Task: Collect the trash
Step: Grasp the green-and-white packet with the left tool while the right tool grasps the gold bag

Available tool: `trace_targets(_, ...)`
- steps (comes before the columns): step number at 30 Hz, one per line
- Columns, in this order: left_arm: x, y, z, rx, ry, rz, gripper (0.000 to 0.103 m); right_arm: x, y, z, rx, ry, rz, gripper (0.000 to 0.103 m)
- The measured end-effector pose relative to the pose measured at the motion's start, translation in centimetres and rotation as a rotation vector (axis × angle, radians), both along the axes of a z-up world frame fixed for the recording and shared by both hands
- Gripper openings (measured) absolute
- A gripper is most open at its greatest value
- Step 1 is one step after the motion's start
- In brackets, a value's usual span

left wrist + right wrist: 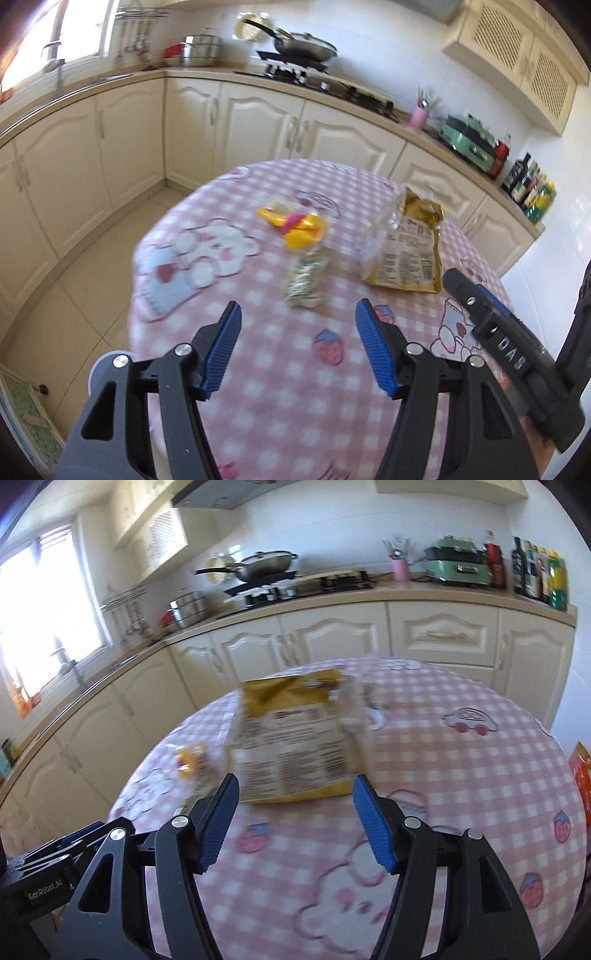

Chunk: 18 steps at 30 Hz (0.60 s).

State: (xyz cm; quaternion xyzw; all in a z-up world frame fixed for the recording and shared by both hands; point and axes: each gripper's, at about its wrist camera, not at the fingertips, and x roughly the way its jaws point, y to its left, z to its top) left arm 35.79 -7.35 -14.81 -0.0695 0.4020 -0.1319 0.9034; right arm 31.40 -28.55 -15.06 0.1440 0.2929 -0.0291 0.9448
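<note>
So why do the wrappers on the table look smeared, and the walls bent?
Left wrist view: the yellow wrapper and tablecloth are motion-blurred, and the window glares white. Right wrist view: the gold bag smears too. The fisheye lens curves the counters in both.

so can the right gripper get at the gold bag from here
Probably yes. The right gripper is open and empty, the gold bag lies flat on the table straight ahead, and nothing stands between them.
</note>
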Motion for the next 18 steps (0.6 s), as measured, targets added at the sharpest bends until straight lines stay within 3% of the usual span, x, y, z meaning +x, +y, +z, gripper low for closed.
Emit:
trace_targets(5, 2.8, -1.8, -1.5, 0.023, 0.037, -0.004, 0.063, 1.8, -3.5, -1.4, 0.019, 0.061, -0.028, 0.063)
trace_targets(14, 6.1, -3.1, -4.1, 0.068, 0.084, -0.011, 0.062, 5.9, -4.8, -2.9, 0.048, 0.163, 0.008, 0.063)
trace_targets(16, 6.3, -3.4, -4.3, 0.088, 0.074, -0.017, 0.058, 6.5, -4.9, -3.5, 0.072, 0.194, 0.027, 0.043)
trace_targets(18, 6.5, -3.7, -4.3, 0.119, 0.07, -0.021, 0.044, 6.4, -4.9, -3.5, 0.082, 0.202, 0.032, 0.031)
